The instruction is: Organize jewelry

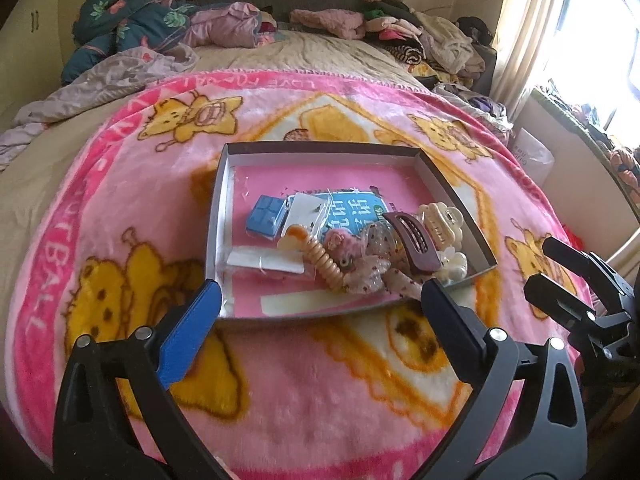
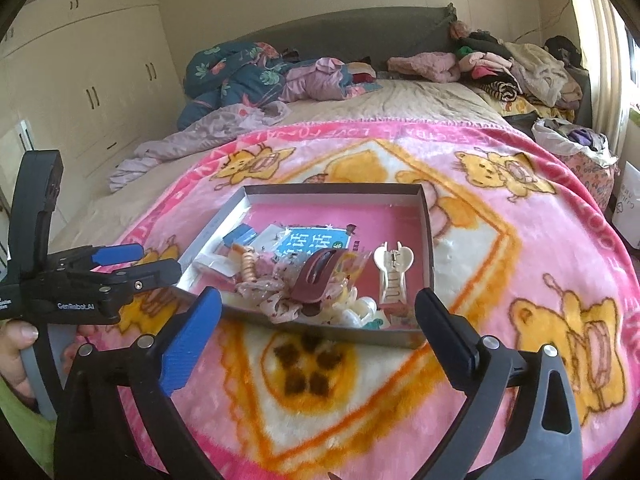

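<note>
A shallow box (image 1: 320, 146) (image 2: 332, 189) with a pink floor lies on the blanket. Inside it are a maroon hair clip (image 1: 414, 242) (image 2: 316, 276), a cream claw clip (image 1: 440, 222) (image 2: 394, 276), a coiled hair tie (image 1: 324, 260) (image 2: 248, 266), a dotted scrunchie (image 2: 276, 300), a small blue case (image 1: 266, 216) and a blue packet (image 1: 352, 212) (image 2: 312, 242). My left gripper (image 1: 322, 294) (image 2: 160, 260) hangs open at the box's near edge, nothing between its fingers. My right gripper (image 2: 320, 300) (image 1: 540, 262) is open too, empty, just short of the box's near wall.
A pink cartoon blanket (image 1: 280, 400) (image 2: 500, 280) covers the near end of the bed. Bedding and heaps of clothes (image 1: 420, 32) (image 2: 520, 64) lie by the headboard. A wardrobe (image 2: 92, 80) stands to the left. A curtained window (image 1: 580, 40) is at the right.
</note>
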{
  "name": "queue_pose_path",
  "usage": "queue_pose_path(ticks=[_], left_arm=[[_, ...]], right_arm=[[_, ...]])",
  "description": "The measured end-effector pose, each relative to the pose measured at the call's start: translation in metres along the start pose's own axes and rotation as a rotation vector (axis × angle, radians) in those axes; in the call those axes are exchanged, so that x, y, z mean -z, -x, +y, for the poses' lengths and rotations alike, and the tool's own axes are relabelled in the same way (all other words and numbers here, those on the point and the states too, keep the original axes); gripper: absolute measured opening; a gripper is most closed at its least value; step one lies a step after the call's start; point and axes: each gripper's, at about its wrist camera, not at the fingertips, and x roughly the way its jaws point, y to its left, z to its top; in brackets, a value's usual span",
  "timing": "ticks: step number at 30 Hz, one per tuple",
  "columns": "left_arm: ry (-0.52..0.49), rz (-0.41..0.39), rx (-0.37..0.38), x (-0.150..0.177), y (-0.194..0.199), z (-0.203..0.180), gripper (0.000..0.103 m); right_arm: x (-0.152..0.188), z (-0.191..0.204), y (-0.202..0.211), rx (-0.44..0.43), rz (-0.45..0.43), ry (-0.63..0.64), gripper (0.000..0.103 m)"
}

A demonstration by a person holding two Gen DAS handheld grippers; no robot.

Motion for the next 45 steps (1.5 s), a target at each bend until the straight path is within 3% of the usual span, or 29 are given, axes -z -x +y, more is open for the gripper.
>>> queue_pose_path(ticks=[16,36,45], left_arm=[[-0.002,-0.054,0.003,0.038,0.043,-0.005,0.093],[-0.009,-0.089,-0.009,0.106,0.054,-0.007,0.093],[0.009,-0.095,-0.002,0.119,0.056,-0.004,0.093]], right_arm=[[0.028,0.012,0.044,-0.009,-0.039,-0.011,0.099],[0.088,0.034,0.071,0.053,-0.070,0.012,0.099],[0.107,0.035,0.071,0.049,-0.070,-0.020,0.099]])
